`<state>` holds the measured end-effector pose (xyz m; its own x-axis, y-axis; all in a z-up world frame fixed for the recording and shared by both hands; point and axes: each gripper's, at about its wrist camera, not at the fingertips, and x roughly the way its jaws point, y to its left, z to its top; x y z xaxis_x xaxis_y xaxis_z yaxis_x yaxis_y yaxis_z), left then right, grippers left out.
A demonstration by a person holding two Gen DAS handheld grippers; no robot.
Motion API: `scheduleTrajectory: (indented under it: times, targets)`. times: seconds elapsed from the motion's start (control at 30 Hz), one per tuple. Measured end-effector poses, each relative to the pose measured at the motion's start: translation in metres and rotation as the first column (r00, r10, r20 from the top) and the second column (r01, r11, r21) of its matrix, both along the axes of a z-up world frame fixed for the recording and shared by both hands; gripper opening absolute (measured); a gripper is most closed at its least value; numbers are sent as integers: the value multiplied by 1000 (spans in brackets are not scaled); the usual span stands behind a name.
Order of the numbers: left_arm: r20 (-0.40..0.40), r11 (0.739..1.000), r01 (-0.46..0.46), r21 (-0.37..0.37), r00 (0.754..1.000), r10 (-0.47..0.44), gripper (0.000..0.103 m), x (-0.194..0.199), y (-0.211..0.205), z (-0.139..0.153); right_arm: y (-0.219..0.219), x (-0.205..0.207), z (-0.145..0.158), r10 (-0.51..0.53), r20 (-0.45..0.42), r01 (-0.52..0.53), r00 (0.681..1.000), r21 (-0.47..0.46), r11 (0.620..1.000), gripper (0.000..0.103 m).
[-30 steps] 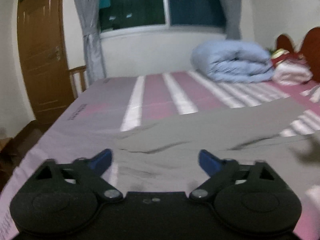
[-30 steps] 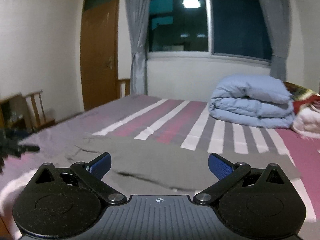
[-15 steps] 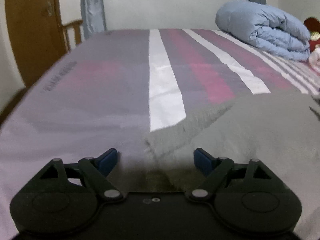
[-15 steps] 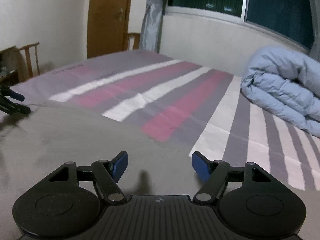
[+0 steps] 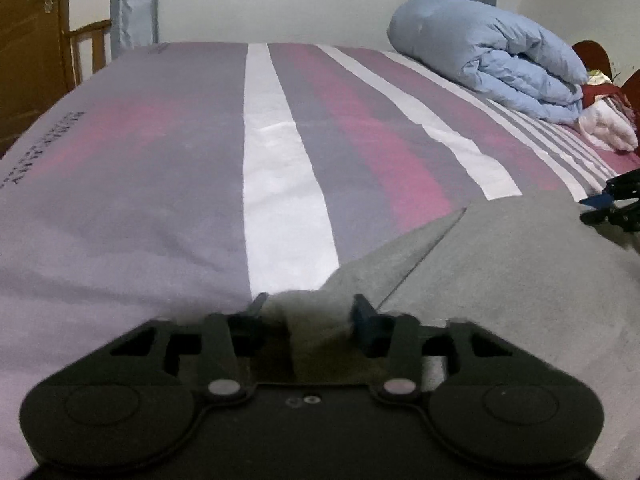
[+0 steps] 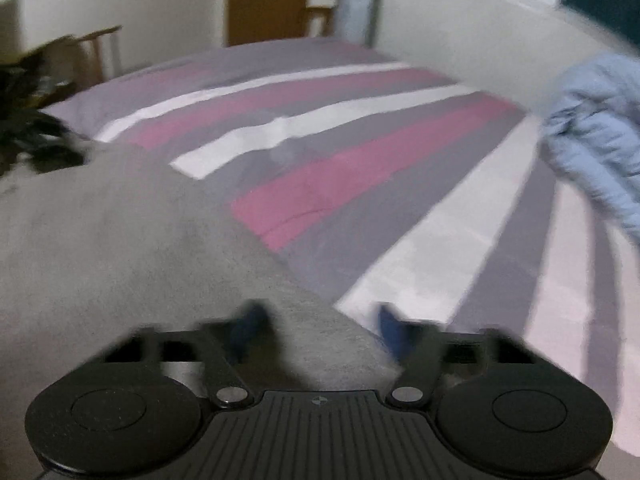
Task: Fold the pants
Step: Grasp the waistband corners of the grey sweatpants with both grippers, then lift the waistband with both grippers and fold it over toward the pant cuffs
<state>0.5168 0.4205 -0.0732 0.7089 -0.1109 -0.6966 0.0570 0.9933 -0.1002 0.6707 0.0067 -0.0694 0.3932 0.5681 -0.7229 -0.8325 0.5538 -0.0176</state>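
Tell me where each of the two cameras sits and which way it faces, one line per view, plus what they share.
Left wrist: on the left hand-held gripper, angled down over the striped bed; its own fingers have just been closing on bunched grey pants; the right hand-held gripper shows far right.
Right wrist: on the right hand-held gripper, angled down across the bed toward the door; its fingers have just been closing, pants edge between them.
Shared: bed, pants, blue duvet.

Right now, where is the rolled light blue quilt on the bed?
In the left wrist view the light blue quilt lies at the far right of the striped bed, under the window wall, next to red and white bedding.
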Motion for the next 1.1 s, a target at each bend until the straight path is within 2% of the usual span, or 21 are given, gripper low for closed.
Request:
scheduleTrajectory:
  times: [0.03, 0.1, 0.27, 0.4, 0.57, 0.7, 0.8, 0.93, 1.03, 1.07, 1.1]
  targets:
    - [6, 1000, 4, -9, 1000, -4, 27, -1, 1, 0, 2, -4, 1, 10, 9, -9, 1000, -15, 1000, 10]
    - [40, 1000, 7, -14, 999, -6, 24, -7, 2, 3, 0, -9, 6, -4, 24, 5, 1000, -16, 1000, 7]
    - [154, 998, 19, -64, 988, -9, 13, -37, 3, 21, -15, -41, 37, -31, 74, 27, 997, 49, 998, 6]
    - [237, 993, 26, -116, 971, 2, 12, -65, -1, 46, -25, -84, 65, -37, 127, 29, 991, 63, 998, 6]
    - [317, 983, 103, -151, 947, -51, 12, -113, -9, 76, -46, -155, 97, -51, 193, 39, 980, 66, 997, 6]
    - [324, 981, 159, -109, 939, -116, 12, -155, -21, 88, -63, -214, 106, -38, 232, 26, 972, 52, 998, 6]
    - [317, 981, 182, -68, 936, -152, 12, -186, -34, 88, -75, -259, 101, -32, 244, 19, 969, 56, 998, 6]
    - [269, 977, 213, -7, 942, -203, 12, -219, -50, 74, -86, -306, 85, -44, 230, 26, 972, 81, 996, 6]
    - [221, 980, 201, -18, 956, -192, 12, -245, -58, 54, -89, -338, 61, -35, 222, 24, 974, 54, 998, 6]
    - [208, 981, 189, -28, 962, -180, 13, -251, -59, 48, -90, -345, 52, -37, 214, 28, 976, 49, 998, 6]
    - [188, 985, 166, -45, 970, -154, 24, -257, -60, 41, -91, -352, 42, -43, 209, 35, 977, 38, 999, 6]
